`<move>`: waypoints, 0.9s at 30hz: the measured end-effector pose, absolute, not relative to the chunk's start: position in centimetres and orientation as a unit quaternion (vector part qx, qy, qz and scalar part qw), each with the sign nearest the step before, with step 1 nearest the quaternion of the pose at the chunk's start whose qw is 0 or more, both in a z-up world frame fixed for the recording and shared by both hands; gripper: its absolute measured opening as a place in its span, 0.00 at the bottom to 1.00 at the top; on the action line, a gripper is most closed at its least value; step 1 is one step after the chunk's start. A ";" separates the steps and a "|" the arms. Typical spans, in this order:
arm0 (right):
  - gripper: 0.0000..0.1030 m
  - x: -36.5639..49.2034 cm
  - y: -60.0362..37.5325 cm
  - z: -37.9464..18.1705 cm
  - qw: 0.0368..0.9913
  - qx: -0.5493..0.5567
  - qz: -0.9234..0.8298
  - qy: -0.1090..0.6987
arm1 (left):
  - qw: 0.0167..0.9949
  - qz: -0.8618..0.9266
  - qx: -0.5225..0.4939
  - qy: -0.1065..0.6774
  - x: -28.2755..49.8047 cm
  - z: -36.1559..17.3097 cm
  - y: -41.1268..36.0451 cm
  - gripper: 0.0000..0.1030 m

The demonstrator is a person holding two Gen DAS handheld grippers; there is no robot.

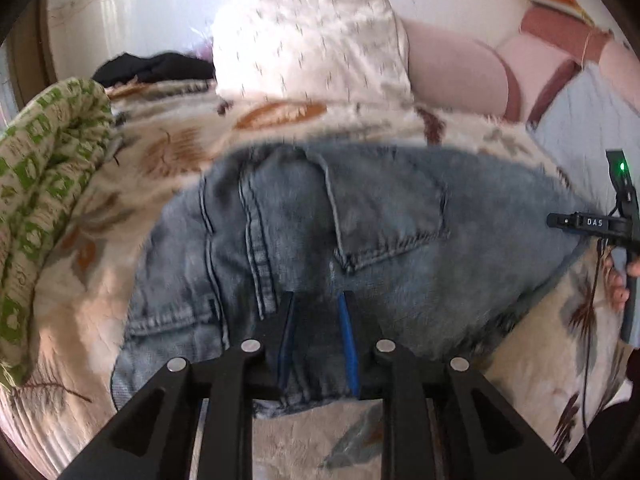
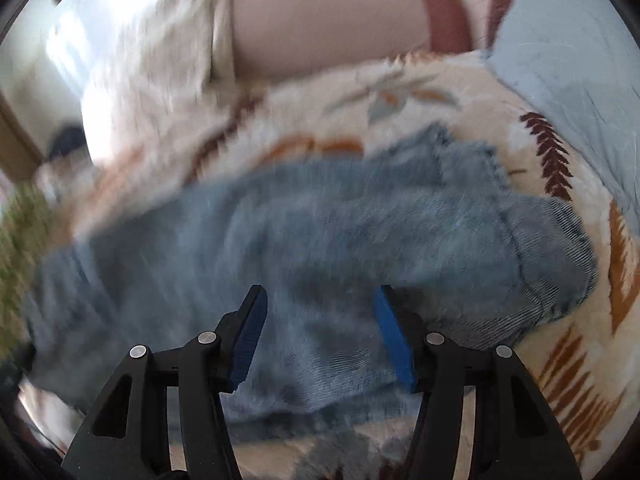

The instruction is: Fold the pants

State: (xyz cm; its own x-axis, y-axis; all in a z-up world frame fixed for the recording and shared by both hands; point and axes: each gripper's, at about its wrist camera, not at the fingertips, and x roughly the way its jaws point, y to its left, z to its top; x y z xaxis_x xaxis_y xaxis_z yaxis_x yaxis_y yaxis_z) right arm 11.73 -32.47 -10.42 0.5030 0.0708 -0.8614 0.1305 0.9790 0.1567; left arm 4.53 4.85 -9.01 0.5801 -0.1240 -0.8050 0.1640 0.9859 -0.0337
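Blue denim pants (image 1: pixel 320 232) lie folded on a patterned fleece blanket (image 1: pixel 168 136), back pocket up. My left gripper (image 1: pixel 318 300) sits over the near edge of the pants near the waistband, its blue pads (image 1: pixel 347 336) narrowly apart with denim between them. In the right wrist view the pants (image 2: pixel 320 232) are blurred, with the frayed leg hems (image 2: pixel 480 160) folded over at the right. My right gripper (image 2: pixel 320 300) is open above the denim, holding nothing. The right gripper's body also shows at the right edge of the left wrist view (image 1: pixel 616 220).
A green-patterned quilt (image 1: pixel 44 184) is bunched at the left. A white speckled pillow (image 1: pixel 316 40) and a pink pillow (image 1: pixel 456 76) lie at the back, with a dark garment (image 1: pixel 156 66) beside them. A light blue sheet (image 2: pixel 568 64) lies at the right.
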 end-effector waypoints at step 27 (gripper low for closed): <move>0.54 3.9 -38.2 -7.9 0.865 0.181 0.083 0.461 | 0.919 -0.102 0.053 0.378 1.1 -7.2 5.7 0.21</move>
